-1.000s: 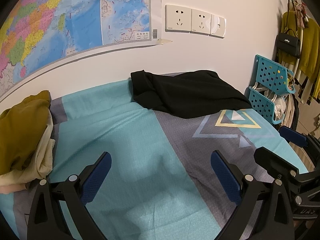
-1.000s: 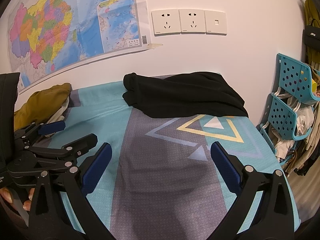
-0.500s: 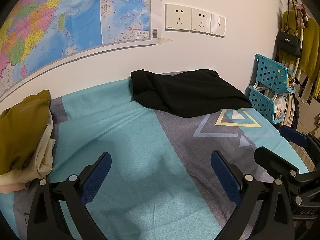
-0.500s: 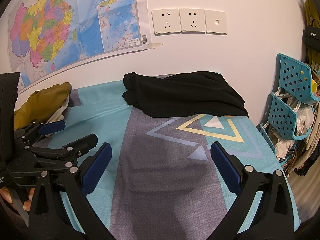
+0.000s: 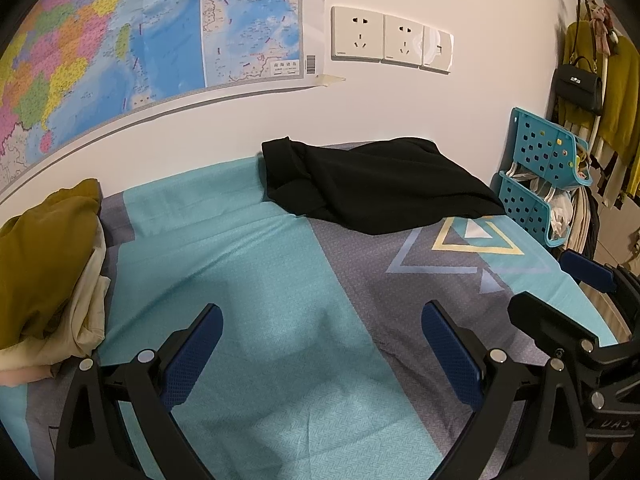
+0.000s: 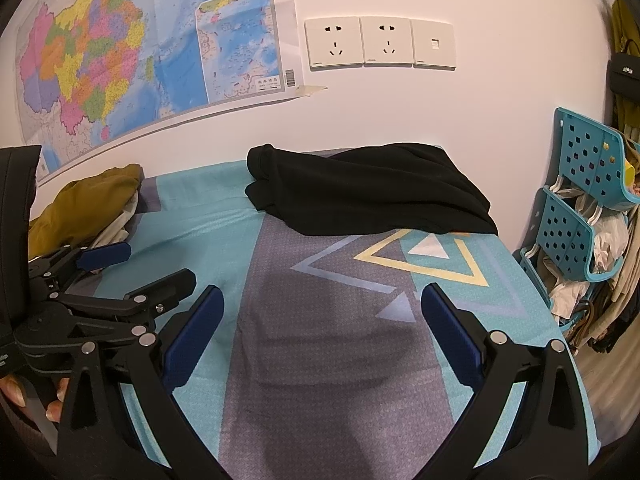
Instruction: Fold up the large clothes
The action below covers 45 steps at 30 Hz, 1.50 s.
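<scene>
Left tongs (image 5: pixel 322 352): jaws wide apart, holding nothing, hovering over the bed (image 5: pixel 256 288) without touching it.
Right tongs (image 6: pixel 322 334): jaws wide apart too, empty, above the grey band of the bedsheet.
Both tongs: side by side, each showing at the edge of the other's view.
Black garment (image 5: pixel 380 188): one, lying loosely bunched at the far end of the bed against the wall (image 5: pixel 480 112), well apart from both tongs.
Clothes pile (image 5: pixel 44 264): one heap at the bed's left edge, a mustard piece on top of cream ones.
Baskets (image 6: pixel 576 208): two teal perforated ones, stacked beside the bed's right side, with pale cloth inside.
Sockets (image 6: pixel 380 42): three wall plates in a row.
Map (image 6: pixel 132 52): one, taped to the wall.
</scene>
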{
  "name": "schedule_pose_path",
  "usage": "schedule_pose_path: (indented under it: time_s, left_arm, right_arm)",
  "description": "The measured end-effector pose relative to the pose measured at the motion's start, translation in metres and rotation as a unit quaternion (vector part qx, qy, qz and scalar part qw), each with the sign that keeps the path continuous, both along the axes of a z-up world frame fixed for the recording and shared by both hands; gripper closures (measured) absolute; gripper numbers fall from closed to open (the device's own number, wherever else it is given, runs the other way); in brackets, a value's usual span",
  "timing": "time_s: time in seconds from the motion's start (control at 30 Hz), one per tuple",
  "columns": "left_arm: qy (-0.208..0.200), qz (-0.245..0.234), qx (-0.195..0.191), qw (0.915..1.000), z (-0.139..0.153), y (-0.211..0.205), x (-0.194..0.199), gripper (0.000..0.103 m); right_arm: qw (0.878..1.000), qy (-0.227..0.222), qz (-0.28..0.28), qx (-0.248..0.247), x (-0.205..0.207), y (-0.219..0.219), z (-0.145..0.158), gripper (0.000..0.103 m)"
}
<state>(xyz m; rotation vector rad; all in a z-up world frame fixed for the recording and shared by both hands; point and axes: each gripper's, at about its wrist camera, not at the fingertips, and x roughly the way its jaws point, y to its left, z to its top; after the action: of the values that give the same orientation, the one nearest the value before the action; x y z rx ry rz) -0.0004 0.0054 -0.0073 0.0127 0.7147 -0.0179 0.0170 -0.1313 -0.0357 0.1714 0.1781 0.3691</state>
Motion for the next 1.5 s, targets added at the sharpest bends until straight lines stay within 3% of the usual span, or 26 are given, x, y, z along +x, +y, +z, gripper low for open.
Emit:
schedule_pose_path:
  time_s: [1.2,1.33,1.5]
  left_arm:
    - [0.009,0.005,0.001,0.9999,-0.002,0.002,0.009,0.007]
    - [0.020,0.010,0.004,0.9997,-0.005,0.006,0.022,0.007]
    - [0.034,0.030,0.014,0.9989,-0.010,0.019,0.045,0.007]
  right_arm:
    - [1.000,-0.001,0.012,-0.010,0.014,0.003,0.001,0.006]
    - [0.999,0.005,0.015,-0.039,0.039,0.004,0.006,0.006]
    - [0.993,0.025,0.003,-0.118,0.093,0.014,0.014,0.006]
